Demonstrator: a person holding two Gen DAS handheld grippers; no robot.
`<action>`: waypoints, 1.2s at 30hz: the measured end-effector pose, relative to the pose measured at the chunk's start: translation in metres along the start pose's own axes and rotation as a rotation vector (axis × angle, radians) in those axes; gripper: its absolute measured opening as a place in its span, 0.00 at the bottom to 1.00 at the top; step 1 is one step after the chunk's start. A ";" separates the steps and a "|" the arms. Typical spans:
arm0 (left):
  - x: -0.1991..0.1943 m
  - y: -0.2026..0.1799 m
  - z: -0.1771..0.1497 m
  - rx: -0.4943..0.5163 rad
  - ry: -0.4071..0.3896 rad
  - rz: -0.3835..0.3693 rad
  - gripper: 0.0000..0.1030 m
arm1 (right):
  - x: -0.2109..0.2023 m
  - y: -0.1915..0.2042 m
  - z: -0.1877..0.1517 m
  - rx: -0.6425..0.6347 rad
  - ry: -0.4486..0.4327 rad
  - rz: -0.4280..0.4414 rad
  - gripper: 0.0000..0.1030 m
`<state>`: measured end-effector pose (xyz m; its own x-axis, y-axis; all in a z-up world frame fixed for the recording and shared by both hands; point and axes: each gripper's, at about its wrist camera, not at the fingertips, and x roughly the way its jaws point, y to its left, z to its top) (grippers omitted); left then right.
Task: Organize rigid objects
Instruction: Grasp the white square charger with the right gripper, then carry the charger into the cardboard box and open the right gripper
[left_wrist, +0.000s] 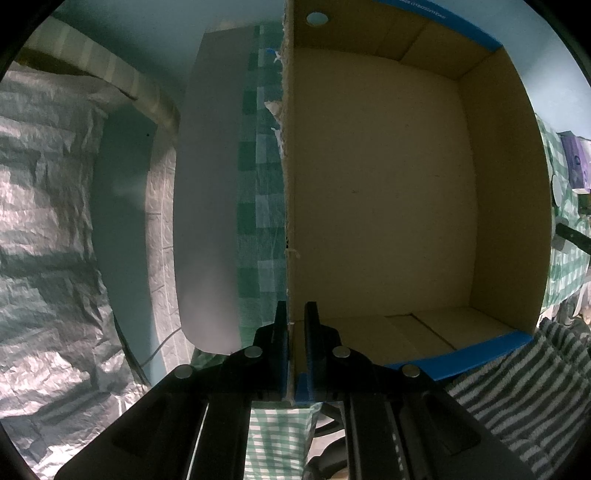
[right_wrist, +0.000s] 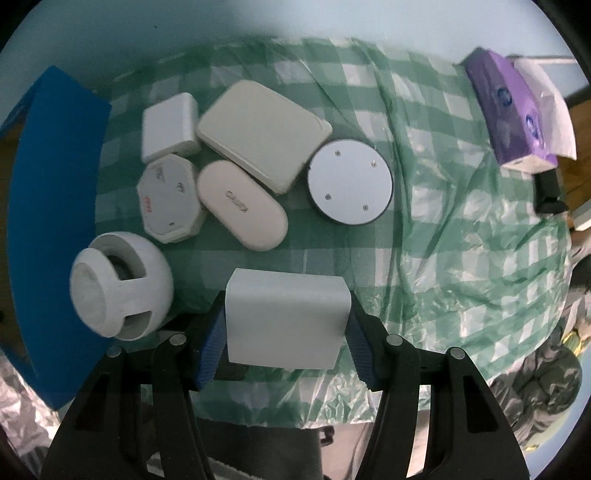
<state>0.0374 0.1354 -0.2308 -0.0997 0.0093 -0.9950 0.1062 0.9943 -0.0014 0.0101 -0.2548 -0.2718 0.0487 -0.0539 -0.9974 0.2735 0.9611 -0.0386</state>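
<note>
Tongs on your right (right_wrist: 286, 343) are pinching the white block (right_wrist: 286, 319) across its long axis above the desk (right_wrist: 461, 236); your left tongs (left_wrist: 295, 325) are gripping the cardboard box (left_wrist: 380, 206) wall, its blue side lying leftward.

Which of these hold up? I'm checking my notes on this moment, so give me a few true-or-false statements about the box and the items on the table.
1. The left tongs grip the wall of the cardboard box. True.
2. The box already holds several items. False: its inside shows only bare cardboard.
3. The right tongs are closed on a white block. True.
4. The round disc is stacked on the oval case. False: it lies apart from it on the checked cloth.
5. The purple tissue pack sits far from the white items. True.
</note>
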 end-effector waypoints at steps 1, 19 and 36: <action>0.000 0.000 0.000 0.001 -0.001 0.000 0.07 | -0.005 0.000 0.000 -0.004 -0.004 0.003 0.57; 0.000 -0.002 0.001 -0.001 0.003 -0.004 0.07 | -0.082 0.084 -0.027 -0.225 -0.117 0.105 0.57; 0.004 -0.004 -0.009 -0.011 0.007 -0.014 0.07 | -0.112 0.189 -0.053 -0.475 -0.140 0.125 0.57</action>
<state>0.0277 0.1328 -0.2335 -0.1083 -0.0038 -0.9941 0.0935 0.9955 -0.0140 0.0059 -0.0528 -0.1702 0.1906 0.0651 -0.9795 -0.2076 0.9779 0.0246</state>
